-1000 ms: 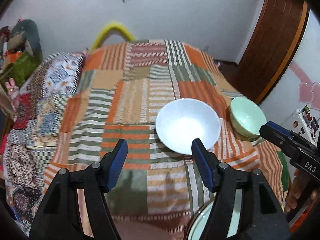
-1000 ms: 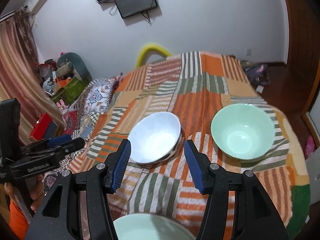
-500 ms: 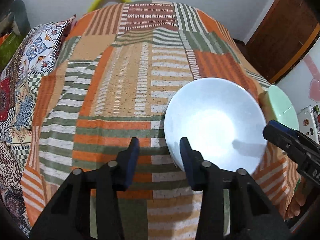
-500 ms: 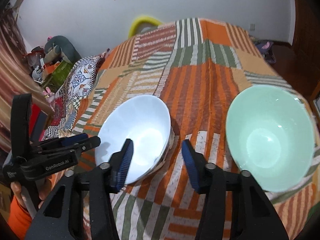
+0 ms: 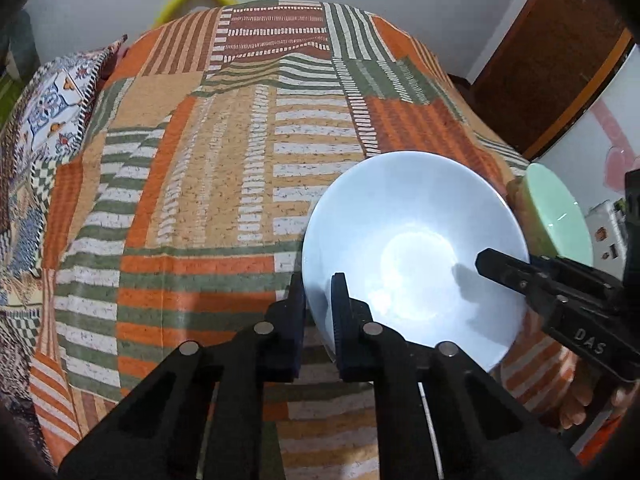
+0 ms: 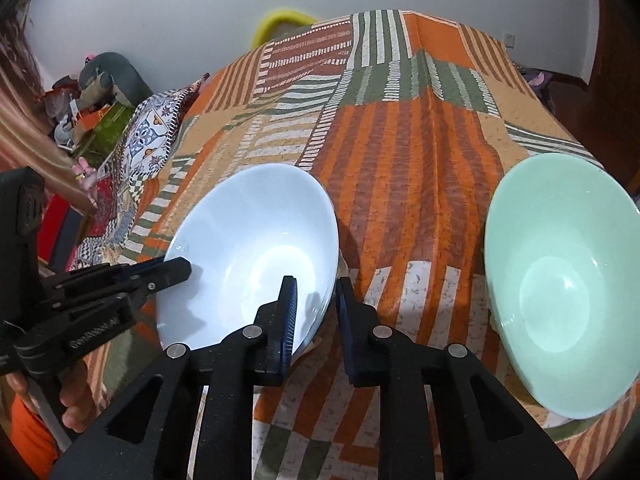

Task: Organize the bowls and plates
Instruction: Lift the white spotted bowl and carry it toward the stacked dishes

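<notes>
Patchwork cloth in orange, green and cream (image 5: pixel 224 184) covered the bed, and this soft surface carried the white bowl (image 5: pixel 416 248) near the front edge, with the green bowl (image 6: pixel 560 284) just beside it on the right. The left gripper (image 5: pixel 318 312) had its jaws pressed narrow on the near left part of the white bowl's rim, one finger inside and one outside. The right gripper (image 6: pixel 316 308) did the same on the right part of the rim, so both held one bowl between them. The bowl looked hard, smooth and shiny, probably ceramic or glass, so I judged it rather heavy, slippery and easy to break. The thin rim was the only good place for holding, and two opposite holds should keep it level. Because the bed was soft, the bowl already sat a little tilted. Behind the bowls the cover was free and wide. To the right the green bowl was near, so a sideways move could knock the two together. A patterned pillow (image 6: pixel 154 136) lay well apart on the left.
</notes>
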Demonstrator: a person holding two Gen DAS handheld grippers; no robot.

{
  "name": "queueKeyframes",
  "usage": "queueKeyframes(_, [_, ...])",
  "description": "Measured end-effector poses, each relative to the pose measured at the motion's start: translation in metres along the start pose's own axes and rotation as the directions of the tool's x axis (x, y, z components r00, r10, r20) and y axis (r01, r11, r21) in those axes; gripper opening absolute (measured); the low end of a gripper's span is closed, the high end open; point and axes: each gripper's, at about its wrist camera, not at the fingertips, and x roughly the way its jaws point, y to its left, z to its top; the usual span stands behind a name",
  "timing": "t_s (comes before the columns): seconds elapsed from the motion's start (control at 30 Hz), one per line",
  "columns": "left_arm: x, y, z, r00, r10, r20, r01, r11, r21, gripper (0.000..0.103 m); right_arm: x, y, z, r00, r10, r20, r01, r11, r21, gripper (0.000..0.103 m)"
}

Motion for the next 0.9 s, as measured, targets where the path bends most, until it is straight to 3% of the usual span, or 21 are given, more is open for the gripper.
queueKeyframes(0.4, [-0.061,-0.020,-0.029,0.996,0.024,0.084,-0.028,0.999,0.040,0.011,-0.048,0.019,-0.015,0.997,0.018,0.075,-0.017,1.000,-0.008,0.017])
queueKeyframes(0.9, [-0.163,-0.034,-0.085,0.976,0.036,0.216,-0.045,0.998,0.036,0.011,-0.117,0.063,-0.051,0.978,0.044,0.203,-0.029,0.997,-0.076,0.017])
